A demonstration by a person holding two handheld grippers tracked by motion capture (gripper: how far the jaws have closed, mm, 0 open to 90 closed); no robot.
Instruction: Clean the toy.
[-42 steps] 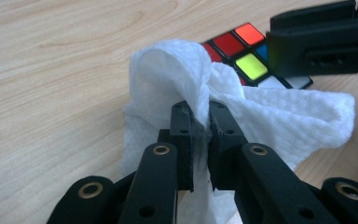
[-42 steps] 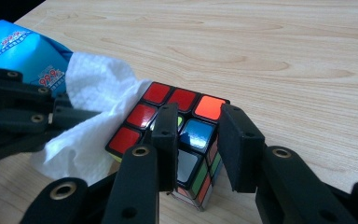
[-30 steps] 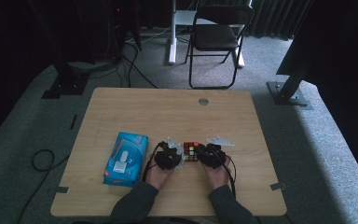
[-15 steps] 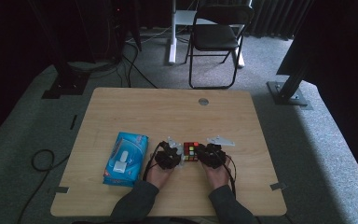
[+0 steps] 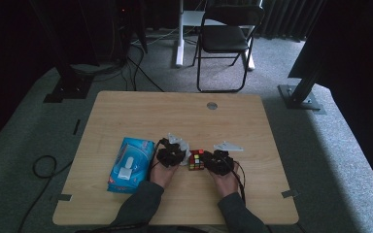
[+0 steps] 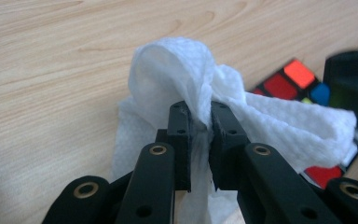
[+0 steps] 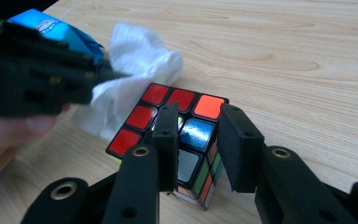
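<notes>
A scrambled puzzle cube [image 5: 196, 159] stands on the wooden table [image 5: 175, 116] near its front edge. My right gripper [image 7: 198, 119] is shut on the cube [image 7: 168, 100], its jaws clamping a corner column from the right side. My left gripper [image 6: 200, 112] is shut on a crumpled white tissue [image 6: 177, 65], pinched between its pads. The tissue [image 7: 135, 60] lies against the cube's left side and top edge. In the high view the left gripper [image 5: 179, 154] sits just left of the cube and the right gripper [image 5: 209, 160] just right of it.
A blue pack of wipes [image 5: 130, 164] lies flat to the left of the left hand. A round grommet [image 5: 212, 105] sits in the table's far middle. Beyond the table a folding chair [image 5: 226, 39] stands on the carpet.
My left gripper with the tissue has shifted slightly away from the person beside the cube. The right gripper and the cube have stayed put.
</notes>
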